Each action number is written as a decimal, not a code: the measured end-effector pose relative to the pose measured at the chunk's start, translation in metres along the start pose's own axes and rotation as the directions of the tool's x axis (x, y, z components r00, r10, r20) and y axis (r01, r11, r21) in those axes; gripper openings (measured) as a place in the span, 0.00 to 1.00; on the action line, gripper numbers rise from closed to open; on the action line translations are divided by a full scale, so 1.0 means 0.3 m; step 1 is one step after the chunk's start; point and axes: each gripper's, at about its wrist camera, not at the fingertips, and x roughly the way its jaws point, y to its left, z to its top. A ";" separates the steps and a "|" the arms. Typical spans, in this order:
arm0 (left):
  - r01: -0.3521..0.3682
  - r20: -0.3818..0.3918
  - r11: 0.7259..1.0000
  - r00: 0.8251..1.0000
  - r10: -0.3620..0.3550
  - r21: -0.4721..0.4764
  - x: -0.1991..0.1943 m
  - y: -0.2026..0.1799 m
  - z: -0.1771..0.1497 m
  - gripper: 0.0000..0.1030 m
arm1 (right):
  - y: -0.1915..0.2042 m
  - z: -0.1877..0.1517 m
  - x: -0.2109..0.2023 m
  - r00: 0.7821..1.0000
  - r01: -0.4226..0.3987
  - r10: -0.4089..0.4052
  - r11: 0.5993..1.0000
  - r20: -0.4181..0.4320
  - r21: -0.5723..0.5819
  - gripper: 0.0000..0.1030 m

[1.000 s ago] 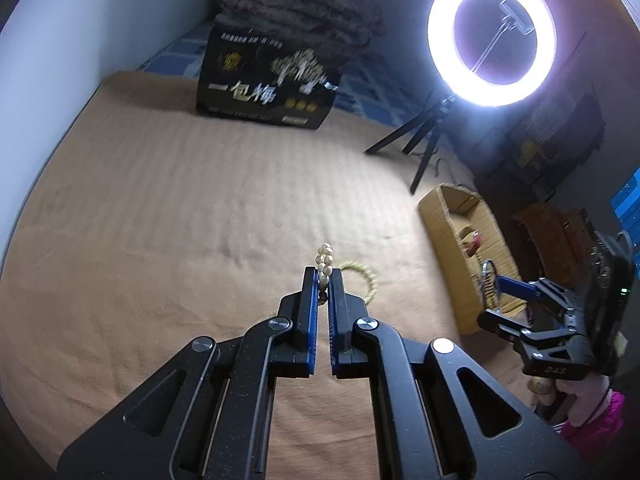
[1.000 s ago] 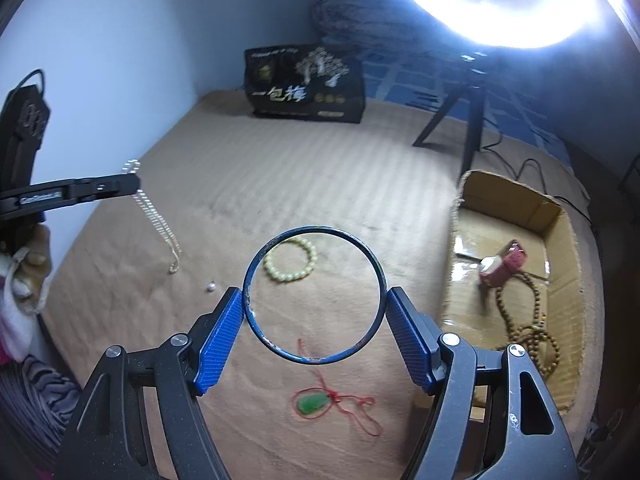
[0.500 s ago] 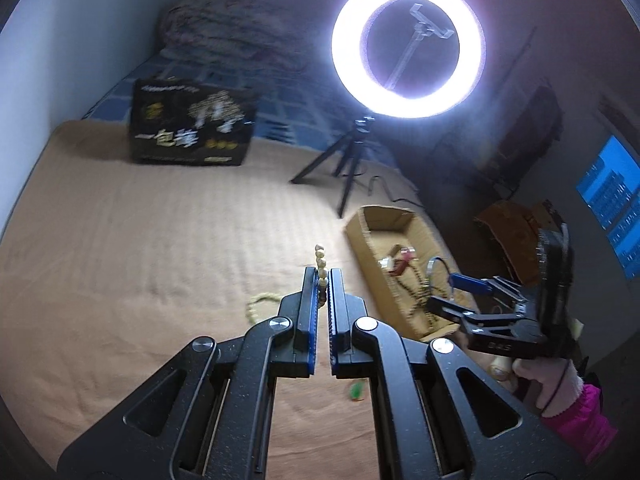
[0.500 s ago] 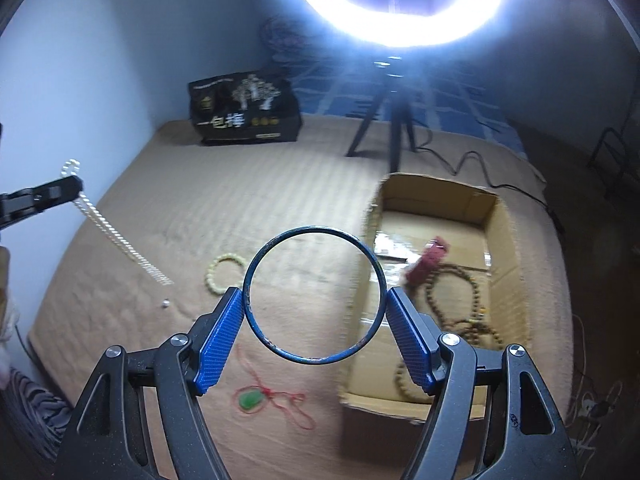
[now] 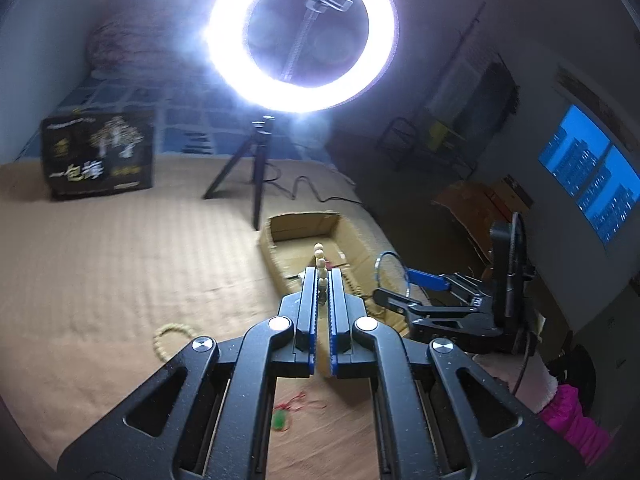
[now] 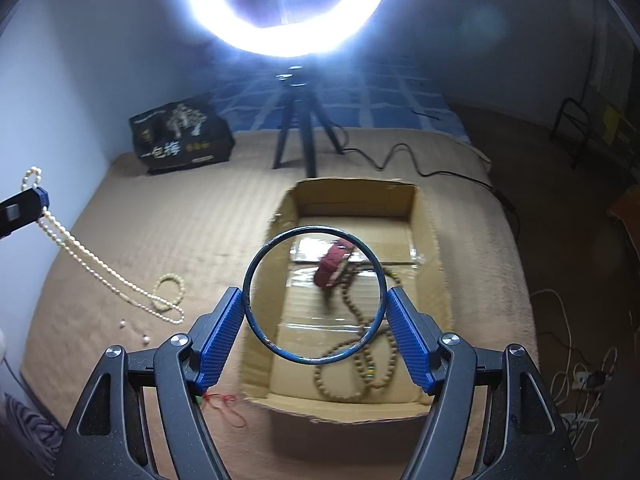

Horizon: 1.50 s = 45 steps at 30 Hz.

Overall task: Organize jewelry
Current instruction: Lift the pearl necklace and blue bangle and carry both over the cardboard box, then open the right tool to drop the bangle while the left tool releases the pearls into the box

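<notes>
Both tongs moved over carton [image 6: 428, 216] | left [image 5: 320, 276] pinches pearls [image 6: 96, 260] | right [image 6: 316, 300] clamps bangle [image 6: 256, 260] | label blurry

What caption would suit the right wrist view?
Right hand-held gripper holds a blue bangle above the cardboard box of beads on the bed.

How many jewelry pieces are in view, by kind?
Necklaces: 3, pearl strand, red-cord pendant, brown beads
Bracelets: 3, blue bangle, cream bracelet, red band
Loose pearls: 2
Total: 8
</notes>
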 end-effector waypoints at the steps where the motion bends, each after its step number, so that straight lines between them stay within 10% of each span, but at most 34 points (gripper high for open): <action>1: 0.006 -0.003 1.000 1.000 -0.006 0.009 0.013 -0.017 0.003 0.02 | -0.014 0.001 0.002 1.000 0.004 -0.004 1.000 -0.001 0.008 0.70; 27: 0.039 -0.187 0.999 0.982 -0.033 0.029 0.427 -0.139 -0.086 0.02 | -0.167 -0.007 0.139 0.996 0.027 -0.020 0.996 -0.093 0.082 0.70; 45: 0.014 -0.225 1.000 0.974 -0.008 0.027 0.461 -0.117 -0.128 0.02 | -0.166 -0.008 0.149 0.997 0.026 -0.020 0.996 -0.075 0.087 0.78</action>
